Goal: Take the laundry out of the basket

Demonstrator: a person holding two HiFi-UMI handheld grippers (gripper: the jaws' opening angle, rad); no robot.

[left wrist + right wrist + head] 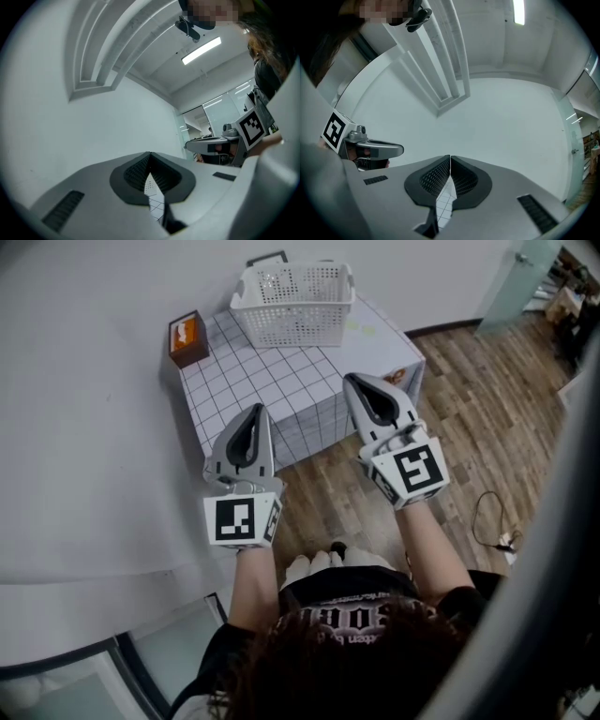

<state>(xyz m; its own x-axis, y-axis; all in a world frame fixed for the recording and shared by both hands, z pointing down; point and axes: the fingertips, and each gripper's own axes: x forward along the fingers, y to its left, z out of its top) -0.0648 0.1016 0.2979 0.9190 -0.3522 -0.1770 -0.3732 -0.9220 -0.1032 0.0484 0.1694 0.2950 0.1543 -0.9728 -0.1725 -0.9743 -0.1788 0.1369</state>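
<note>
The person stands on a wooden floor (450, 409) facing a small table (281, 381) covered with a white cloth printed in a dark grid. The left gripper (260, 411) and the right gripper (348, 381) are held side by side in front of the body, both pointing toward the table. They are apart from each other, and the right one reaches a little further over the table's near edge. Both have their jaws pressed together at the tips with nothing between them. In each gripper view, only a sliver of the checked cloth shows through the gap below the closed pads.

The white mesh basket (292, 304) sits at the far end of the table, close to the white wall (84, 427) and well apart from both grippers. What lies inside it cannot be made out through the mesh. A stretch of the grid cloth lies between the jaw tips and the basket.

A brown tissue box (187, 337) stands at the table's far left corner, near the basket but not touching it. A dark cable (492, 521) lies looped on the floor to the right. The person's white shoes (314, 565) show just below the grippers.
</note>
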